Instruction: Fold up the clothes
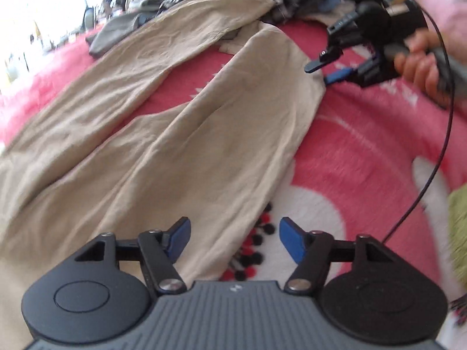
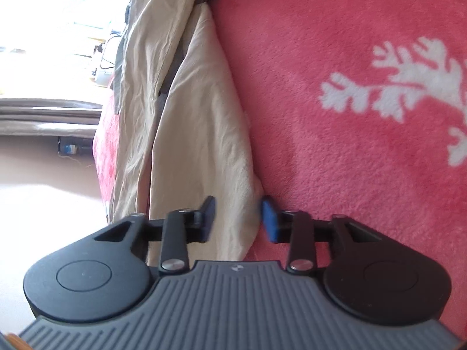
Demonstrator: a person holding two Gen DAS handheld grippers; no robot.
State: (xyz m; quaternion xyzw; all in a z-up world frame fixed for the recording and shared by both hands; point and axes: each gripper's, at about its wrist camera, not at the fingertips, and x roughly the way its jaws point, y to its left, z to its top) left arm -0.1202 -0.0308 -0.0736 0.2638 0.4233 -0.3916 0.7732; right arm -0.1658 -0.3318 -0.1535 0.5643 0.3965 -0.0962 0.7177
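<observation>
Limp, light beige cotton trousers (image 1: 163,134) sprawl on the pink fleece blanket (image 1: 364,151); right gripper (image 2: 238,218), fingers apart, straddles the hem corner at six o'clock; left gripper (image 1: 235,240) gapes too.

Right gripper (image 2: 238,218) agape, straddling beige trousers (image 2: 201,134) edge; pink blanket (image 2: 335,160).

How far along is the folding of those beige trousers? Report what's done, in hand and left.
Done: the beige trousers lie spread flat on the pink blanket, legs apart. In hand: the right gripper is open around the hem corner; the left gripper hovers open at the near edge. Left: every fold; none shows yet.
</observation>
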